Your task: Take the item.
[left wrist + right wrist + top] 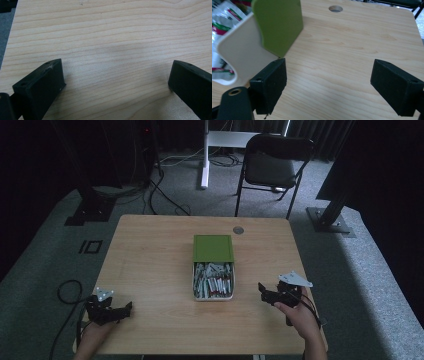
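High view: my two grippers rest at the near corners of the wooden table (pixel 150 255), with the box (pixel 213 290) between them at the table's middle. The box is a cream tray packed with small white sachets (pixel 212 281) marked in red and green; its green lid (pixel 213 248) is slid toward the far side, leaving the nearer part of the tray uncovered. I hold the left gripper (pixel 125 309) near the front left corner, well apart from the box, its jaws spread wide over bare wood with nothing between them, as the left gripper view confirms (pixel 116 77). I hold the right gripper (pixel 262 290) just beside the box's right side. In the right gripper view (pixel 328 80) its jaws also stand wide open and empty, the box's cream wall and the green lid lying close by one jaw; whether that jaw touches the wall I cannot tell, as the near edge is blurred. A round hole (pixel 238 229) sits in the table beyond the lid.
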Demonstrator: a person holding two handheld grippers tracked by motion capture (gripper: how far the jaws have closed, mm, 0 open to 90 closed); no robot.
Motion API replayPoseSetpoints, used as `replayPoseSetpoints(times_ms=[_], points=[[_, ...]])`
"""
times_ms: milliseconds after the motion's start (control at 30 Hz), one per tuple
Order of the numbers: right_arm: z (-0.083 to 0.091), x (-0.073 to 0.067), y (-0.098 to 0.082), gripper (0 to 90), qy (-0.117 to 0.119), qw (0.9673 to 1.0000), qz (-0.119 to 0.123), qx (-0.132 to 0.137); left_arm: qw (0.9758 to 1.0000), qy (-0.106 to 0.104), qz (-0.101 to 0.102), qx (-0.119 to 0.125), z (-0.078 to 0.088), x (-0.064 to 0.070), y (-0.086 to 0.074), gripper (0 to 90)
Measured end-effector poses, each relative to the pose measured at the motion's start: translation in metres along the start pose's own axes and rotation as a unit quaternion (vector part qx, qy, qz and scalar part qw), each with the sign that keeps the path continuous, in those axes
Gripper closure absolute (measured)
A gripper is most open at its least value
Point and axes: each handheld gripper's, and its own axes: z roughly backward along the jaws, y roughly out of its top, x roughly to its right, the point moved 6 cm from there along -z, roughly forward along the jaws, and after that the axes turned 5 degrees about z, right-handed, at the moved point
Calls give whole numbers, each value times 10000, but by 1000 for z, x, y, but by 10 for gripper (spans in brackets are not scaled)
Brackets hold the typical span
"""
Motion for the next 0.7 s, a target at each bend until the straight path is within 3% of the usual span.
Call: replayPoseSetpoints(times_ms=[700], points=[[-4,-47,36,136,391,9982,343,310,10000,-1,2,2,0,0,0,11]])
